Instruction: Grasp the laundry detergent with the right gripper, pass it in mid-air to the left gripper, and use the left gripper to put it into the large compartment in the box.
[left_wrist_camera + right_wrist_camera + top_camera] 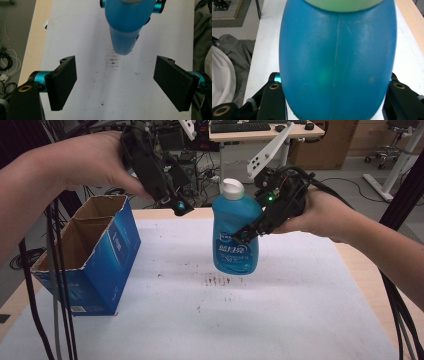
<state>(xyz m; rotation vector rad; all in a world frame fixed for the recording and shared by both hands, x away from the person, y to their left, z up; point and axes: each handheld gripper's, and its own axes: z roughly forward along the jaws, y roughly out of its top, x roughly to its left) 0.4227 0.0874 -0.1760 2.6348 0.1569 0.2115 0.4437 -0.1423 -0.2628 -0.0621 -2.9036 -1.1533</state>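
Blue bottle (white cap, upright): clamped in right gripper, off the table. Left gripper: jaws wide apart, nothing between, bottle ahead of it.

White-covered table bears an open blue box.

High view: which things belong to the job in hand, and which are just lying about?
In the job:
blue bottle, clamped in the right gripper
left gripper, open, empty
open blue carton

Lying about:
keyboard on the far desk
office chair
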